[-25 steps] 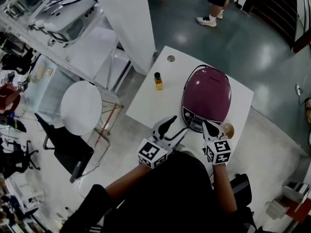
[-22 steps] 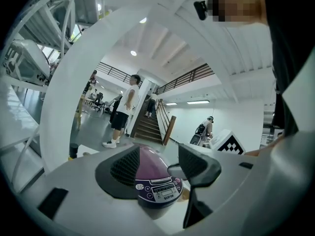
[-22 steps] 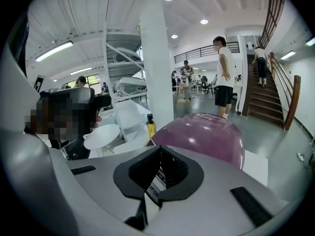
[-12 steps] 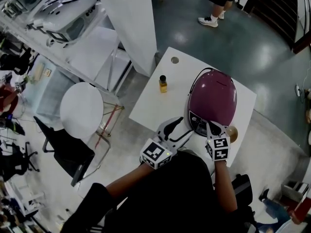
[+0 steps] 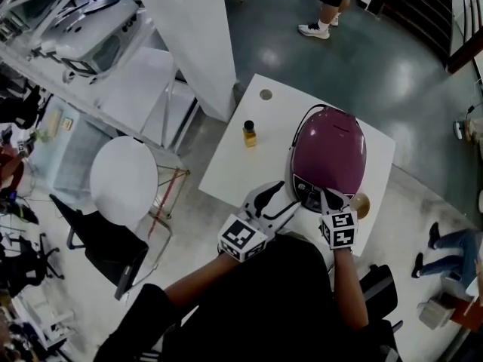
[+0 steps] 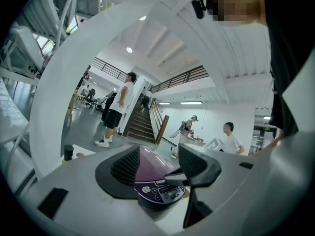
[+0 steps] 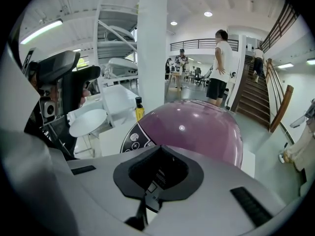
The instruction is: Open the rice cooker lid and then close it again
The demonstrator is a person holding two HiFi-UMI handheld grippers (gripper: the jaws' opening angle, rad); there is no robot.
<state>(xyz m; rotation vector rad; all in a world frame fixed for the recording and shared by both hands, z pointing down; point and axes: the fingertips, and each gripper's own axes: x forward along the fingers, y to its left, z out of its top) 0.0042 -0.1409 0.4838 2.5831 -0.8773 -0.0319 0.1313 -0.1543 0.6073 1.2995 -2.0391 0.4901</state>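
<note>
1. A white bench (image 5: 226,164) was seen from above. A person in dark clothing stood at its near edge and held a hand-held gripper in each hand.
2. A purple rice cooker (image 5: 330,149) sat toward the bench's near right corner. Its domed lid was down and closed, and its dark control panel (image 5: 306,190) faced the near edge.
3. The left hand-held gripper (image 5: 277,197) was held roughly level over the near edge, just left of the control panel. Its jaws stood apart and gripped nothing. In the left gripper view, the cooker's front showed through the gap beyond them.
4. The right hand-held gripper (image 5: 327,196) pointed downward at the cooker's front, by the top of the control panel. Its jaws were pressed together with nothing between them. Whether its tip touched the cooker could not be told.
5. A small bottle (image 5: 249,133) with a dark cap and yellow contents stood upright near the left edge, well apart from the cooker.
6. A round hole (image 5: 266,94) marked the bench's far left corner.
7. A round tan object (image 5: 360,204) lay by the right edge, just beside the cooker's base. What it was could not be told.
8. Beyond the far edge, a standing person (image 5: 328,6) in dark shorts and white shoes was on the grey floor. A round white table (image 5: 124,181) stood off the left edge.
</note>
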